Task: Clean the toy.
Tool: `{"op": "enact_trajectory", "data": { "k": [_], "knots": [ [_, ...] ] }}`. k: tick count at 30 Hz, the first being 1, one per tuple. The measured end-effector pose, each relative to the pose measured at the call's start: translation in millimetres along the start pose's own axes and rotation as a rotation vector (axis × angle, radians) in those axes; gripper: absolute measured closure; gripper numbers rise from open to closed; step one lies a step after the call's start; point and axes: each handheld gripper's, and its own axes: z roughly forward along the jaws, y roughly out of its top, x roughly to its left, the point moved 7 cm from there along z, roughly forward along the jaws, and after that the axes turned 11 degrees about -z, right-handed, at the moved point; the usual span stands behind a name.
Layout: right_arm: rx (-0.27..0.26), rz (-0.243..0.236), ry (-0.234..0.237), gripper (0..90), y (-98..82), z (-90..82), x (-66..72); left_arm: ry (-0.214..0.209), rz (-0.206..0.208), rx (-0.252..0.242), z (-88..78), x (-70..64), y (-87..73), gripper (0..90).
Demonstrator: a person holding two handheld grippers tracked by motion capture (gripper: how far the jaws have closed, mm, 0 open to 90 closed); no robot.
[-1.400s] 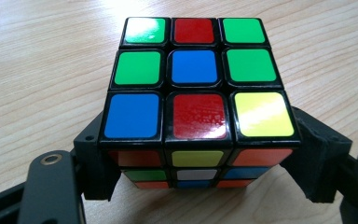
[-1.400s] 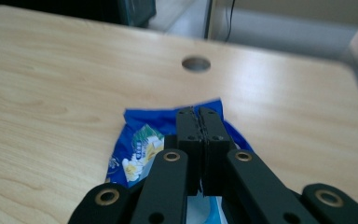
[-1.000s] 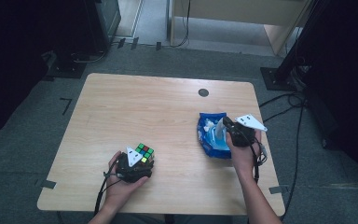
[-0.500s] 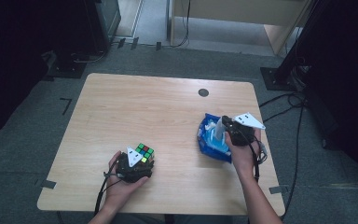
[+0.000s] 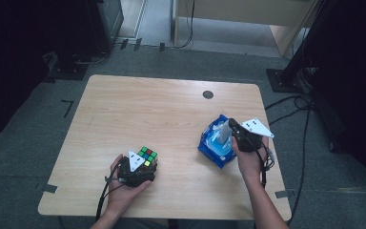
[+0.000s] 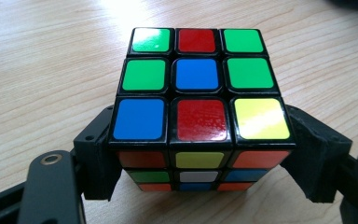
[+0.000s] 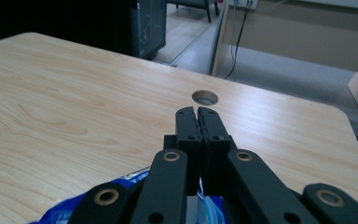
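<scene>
A scrambled puzzle cube (image 6: 198,88) rests on the wooden table (image 5: 138,114) near its front left. My left gripper (image 6: 200,154) is shut on the cube, one black jaw pressing each side of it low down; from above the cube (image 5: 147,155) shows just past my left gripper (image 5: 140,167). At the right lies a blue wipes pack (image 5: 214,145). A thin white sheet (image 5: 225,130) stands up from its top. My right gripper (image 5: 229,126) is shut on that sheet. In the right gripper view my right gripper (image 7: 196,112) has its jaws pressed together, with the pack (image 7: 74,210) below.
A round cable hole (image 5: 208,94) sits in the table near the far edge, also ahead of the right jaws as the hole (image 7: 204,97). Cables (image 5: 290,102) run over the grey floor at the right. Dark stands flank the table.
The blue pack has shifted a little toward the near edge under the right gripper. The left gripper and the cube have stayed put.
</scene>
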Motion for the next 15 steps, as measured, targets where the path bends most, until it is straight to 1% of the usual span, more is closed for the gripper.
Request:
{"op": "enact_trajectory", "data": {
  "k": [2,4,6,8,10,12,13,15],
  "knots": [
    [-0.023,-0.013,0.001,89.3,3.9,-2.6,1.3,0.001,0.003,-0.002,-0.2,-0.2,0.1,23.1],
    [-0.032,-0.013,0.007,89.2,6.9,-3.5,1.7,-0.001,0.003,-0.011,-1.4,0.1,0.6,23.1],
    [-0.017,-0.012,0.014,89.2,6.3,-1.8,2.2,-0.004,0.004,-0.02,-2.8,0.0,0.8,23.0],
    [-0.014,-0.016,0.013,89.2,5.7,-1.6,2.9,-0.007,0.004,-0.026,-3.5,-0.4,1.0,23.0],
    [-0.033,-0.021,-0.001,89.2,8.1,-3.7,2.4,-0.008,0.003,-0.026,-3.4,-0.4,1.0,23.0],
    [-0.03,-0.01,0.008,89.2,9.6,-3.3,1.5,-0.007,0.003,-0.026,-3.1,-0.6,1.1,23.0],
    [-0.034,-0.004,0.003,89.2,10.8,-3.8,1.0,-0.007,0.006,-0.025,-3.1,-0.4,1.1,23.1],
    [-0.039,-0.01,0.004,89.2,13.9,-5.4,1.4,-0.008,0.004,-0.025,-3.0,-0.4,1.0,23.0]
  ]
}}
